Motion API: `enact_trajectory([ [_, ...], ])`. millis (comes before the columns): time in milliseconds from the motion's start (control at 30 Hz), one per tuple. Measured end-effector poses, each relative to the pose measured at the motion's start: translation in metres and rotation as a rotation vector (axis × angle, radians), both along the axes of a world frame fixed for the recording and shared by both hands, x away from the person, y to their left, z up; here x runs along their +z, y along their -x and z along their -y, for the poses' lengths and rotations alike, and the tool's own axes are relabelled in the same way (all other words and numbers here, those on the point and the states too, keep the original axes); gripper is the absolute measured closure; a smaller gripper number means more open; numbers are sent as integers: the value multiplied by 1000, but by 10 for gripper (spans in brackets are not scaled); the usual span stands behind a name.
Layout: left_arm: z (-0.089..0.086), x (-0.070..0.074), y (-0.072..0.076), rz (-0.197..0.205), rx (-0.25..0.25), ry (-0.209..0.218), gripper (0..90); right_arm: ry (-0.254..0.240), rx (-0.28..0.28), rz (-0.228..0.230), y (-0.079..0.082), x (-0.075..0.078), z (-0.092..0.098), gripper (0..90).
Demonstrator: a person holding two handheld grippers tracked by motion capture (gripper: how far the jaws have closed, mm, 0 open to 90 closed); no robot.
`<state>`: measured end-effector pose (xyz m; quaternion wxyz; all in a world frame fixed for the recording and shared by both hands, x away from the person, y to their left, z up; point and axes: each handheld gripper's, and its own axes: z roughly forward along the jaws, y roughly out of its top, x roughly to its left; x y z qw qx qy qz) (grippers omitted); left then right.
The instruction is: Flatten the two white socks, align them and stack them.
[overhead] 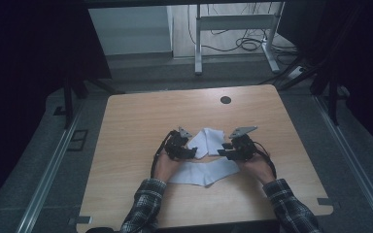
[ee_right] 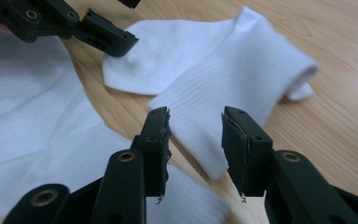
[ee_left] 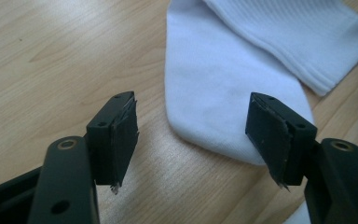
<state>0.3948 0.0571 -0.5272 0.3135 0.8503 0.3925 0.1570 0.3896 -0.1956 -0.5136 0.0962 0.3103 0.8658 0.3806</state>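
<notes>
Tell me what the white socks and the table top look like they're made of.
The folded sock looks like soft knitted cotton or a cotton blend: matte white, with fine ribbing along the cuff. The flat sock nearer the person seems the same fabric. The table top looks like wood-grain laminate or veneer rather than solid wood; pale grain with a slight sheen.

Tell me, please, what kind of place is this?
Probably a lab or workshop set up for recording: a wooden table with white socks, a metal desk frame and loose cables on the floor behind.
</notes>
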Motion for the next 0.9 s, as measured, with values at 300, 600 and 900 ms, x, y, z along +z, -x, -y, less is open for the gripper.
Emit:
enact_trajectory([
  [300, -2, -4, -1, -17, 7, -16, 332, 116, 30, 45, -4, -16, -19, 759],
  [600, -14, -3, 1, -14, 21, -41, 330, 13, -21, -55, -2, 5, -13, 825],
  [900, -36, 8, 2, 21, 94, -24, 331, -67, -18, -36, 1, 51, -8, 812],
])
